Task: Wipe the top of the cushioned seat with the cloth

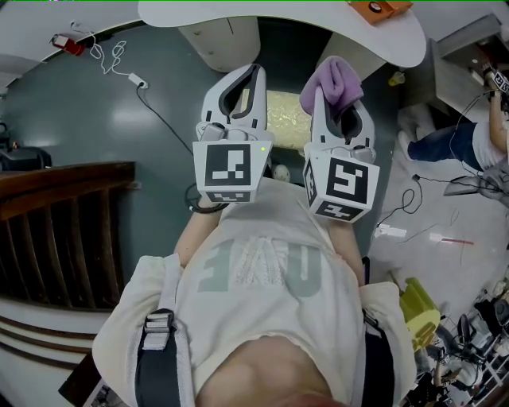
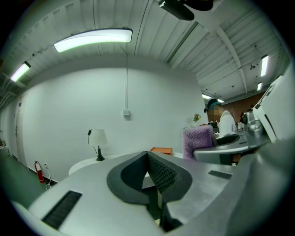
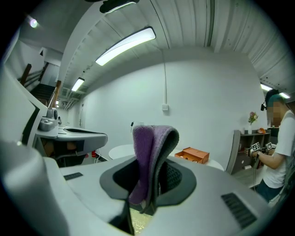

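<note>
My right gripper [image 1: 321,94] is shut on a folded purple cloth [image 1: 335,83], which sticks up out of its jaws. In the right gripper view the cloth [image 3: 146,156] hangs doubled over between the dark pads of that gripper [image 3: 154,184]. My left gripper [image 1: 256,73] is shut with nothing in it; its ribbed pads meet at the tip [image 2: 148,156]. Both grippers are held side by side in front of the person's chest. Between and below them shows a strip of the yellowish patterned cushioned seat [image 1: 288,119]. Neither gripper touches it.
A white round table [image 1: 238,9] with an orange box [image 1: 378,8] lies just beyond the seat, and a small lamp [image 2: 97,138] stands on it. A dark wooden railing [image 1: 56,222] is at the left. Another person [image 1: 465,143] and floor cables are at the right.
</note>
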`<state>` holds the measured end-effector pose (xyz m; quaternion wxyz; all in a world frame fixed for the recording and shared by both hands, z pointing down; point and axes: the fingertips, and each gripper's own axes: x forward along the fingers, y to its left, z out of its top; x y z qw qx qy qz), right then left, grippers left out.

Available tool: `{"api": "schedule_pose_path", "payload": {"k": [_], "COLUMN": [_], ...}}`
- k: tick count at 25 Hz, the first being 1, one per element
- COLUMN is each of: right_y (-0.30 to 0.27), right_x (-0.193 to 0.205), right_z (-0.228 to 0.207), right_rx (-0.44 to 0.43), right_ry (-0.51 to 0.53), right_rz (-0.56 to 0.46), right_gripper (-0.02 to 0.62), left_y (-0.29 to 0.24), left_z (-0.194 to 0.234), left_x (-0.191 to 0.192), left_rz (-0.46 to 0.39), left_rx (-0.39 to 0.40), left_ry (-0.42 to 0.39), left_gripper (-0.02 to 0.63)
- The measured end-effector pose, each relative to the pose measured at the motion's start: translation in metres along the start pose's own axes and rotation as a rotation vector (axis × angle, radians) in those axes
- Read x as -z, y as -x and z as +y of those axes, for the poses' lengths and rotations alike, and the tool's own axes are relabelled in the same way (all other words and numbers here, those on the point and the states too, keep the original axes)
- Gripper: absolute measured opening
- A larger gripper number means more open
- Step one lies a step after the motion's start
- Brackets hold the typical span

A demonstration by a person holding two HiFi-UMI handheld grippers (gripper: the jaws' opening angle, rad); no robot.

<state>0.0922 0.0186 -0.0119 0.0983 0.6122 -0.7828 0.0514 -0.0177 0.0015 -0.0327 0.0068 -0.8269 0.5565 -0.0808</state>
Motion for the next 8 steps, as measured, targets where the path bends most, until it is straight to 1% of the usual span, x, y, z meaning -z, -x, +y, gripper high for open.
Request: {"api": "schedule_pose_path", "payload": {"k": [8], "right_y": [0.0], "right_x": [0.002], "right_z": [-0.012], "right_rx": [-0.003], "right_ry": [0.005], "right_rz": [0.004], "right_gripper": [0.097], "left_y": [-0.005], "left_z": [-0.012], "left_x": [-0.004], "left_rz": [-0.004], "left_rx": [-0.002], "left_ry": [-0.003], "left_gripper": [0.006]}}
